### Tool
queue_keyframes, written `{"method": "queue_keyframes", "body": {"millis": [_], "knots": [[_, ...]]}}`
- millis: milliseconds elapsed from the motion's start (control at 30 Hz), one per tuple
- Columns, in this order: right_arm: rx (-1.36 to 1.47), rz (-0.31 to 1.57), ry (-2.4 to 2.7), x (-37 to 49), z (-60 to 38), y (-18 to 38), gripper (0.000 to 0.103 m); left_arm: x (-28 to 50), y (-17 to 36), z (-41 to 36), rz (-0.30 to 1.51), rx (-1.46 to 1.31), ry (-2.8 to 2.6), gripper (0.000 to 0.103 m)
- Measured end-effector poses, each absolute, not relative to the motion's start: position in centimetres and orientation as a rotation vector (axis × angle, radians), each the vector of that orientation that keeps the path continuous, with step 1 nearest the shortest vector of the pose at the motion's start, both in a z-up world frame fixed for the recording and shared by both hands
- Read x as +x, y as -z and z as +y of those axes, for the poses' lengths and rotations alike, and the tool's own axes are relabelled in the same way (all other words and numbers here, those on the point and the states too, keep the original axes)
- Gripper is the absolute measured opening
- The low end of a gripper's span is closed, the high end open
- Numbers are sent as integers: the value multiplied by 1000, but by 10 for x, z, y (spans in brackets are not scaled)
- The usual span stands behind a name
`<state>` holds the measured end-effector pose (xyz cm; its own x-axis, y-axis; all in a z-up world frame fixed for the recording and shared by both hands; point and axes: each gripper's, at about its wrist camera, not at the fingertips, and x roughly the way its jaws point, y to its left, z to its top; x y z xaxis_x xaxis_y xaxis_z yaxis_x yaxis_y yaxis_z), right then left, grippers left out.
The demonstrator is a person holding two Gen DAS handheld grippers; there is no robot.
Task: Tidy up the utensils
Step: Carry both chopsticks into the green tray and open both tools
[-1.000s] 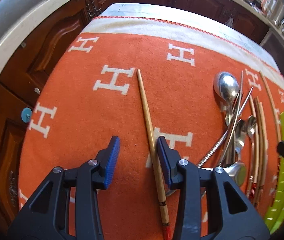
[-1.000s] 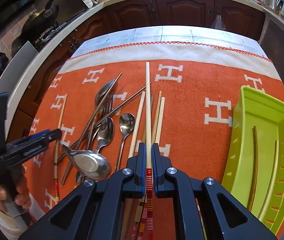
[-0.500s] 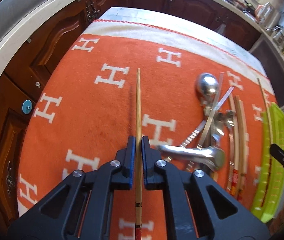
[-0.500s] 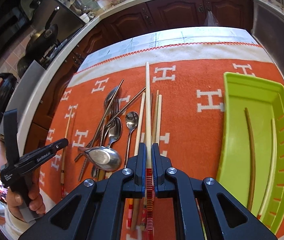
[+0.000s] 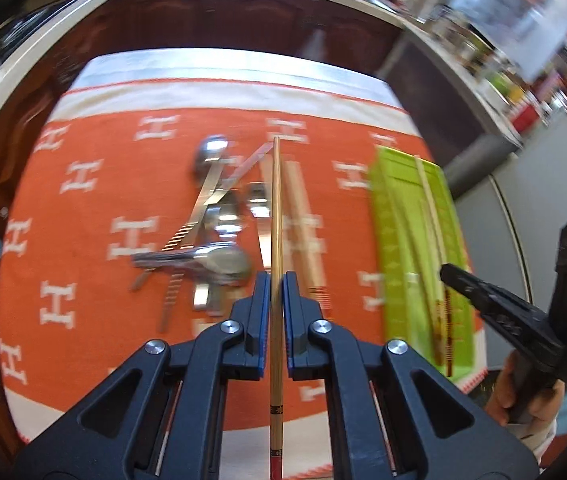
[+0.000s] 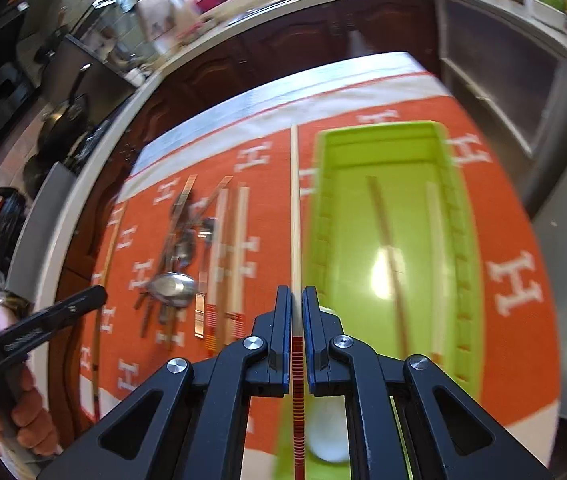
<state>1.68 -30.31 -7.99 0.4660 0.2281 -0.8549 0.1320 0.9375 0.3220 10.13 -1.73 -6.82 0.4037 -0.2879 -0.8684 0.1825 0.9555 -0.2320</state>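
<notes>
My left gripper (image 5: 276, 280) is shut on a brown wooden chopstick (image 5: 276, 208) and holds it lifted above the pile of metal spoons and forks (image 5: 215, 236). My right gripper (image 6: 296, 294) is shut on a pale chopstick (image 6: 294, 208) with a red-striped end, held in the air by the left rim of the green tray (image 6: 459, 248). The tray also shows in the left wrist view (image 5: 399, 240); it holds two chopsticks (image 6: 387, 240). More chopsticks (image 6: 229, 248) lie on the cloth beside the cutlery (image 6: 177, 264).
An orange cloth (image 6: 523, 240) with white H marks covers the table. Dark wooden cabinets (image 6: 323, 32) and a pale counter edge run behind it. A kettle (image 6: 3, 216) and pans stand at the far left.
Both grippers have lifted their chopsticks and swung right. The left one now hangs over the cutlery pile; the right one has moved from over the loose chopsticks to the tray's left rim.
</notes>
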Motion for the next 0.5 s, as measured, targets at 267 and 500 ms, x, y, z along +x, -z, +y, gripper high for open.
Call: {"method": "queue_keyframes", "body": {"millis": [267, 500], "knots": [[351, 1107, 99, 2, -359, 94, 7, 95, 63, -105, 1143, -35, 432, 4], [413, 1072, 133, 2, -384, 92, 25, 99, 64, -155, 1180, -22, 489, 4]]}}
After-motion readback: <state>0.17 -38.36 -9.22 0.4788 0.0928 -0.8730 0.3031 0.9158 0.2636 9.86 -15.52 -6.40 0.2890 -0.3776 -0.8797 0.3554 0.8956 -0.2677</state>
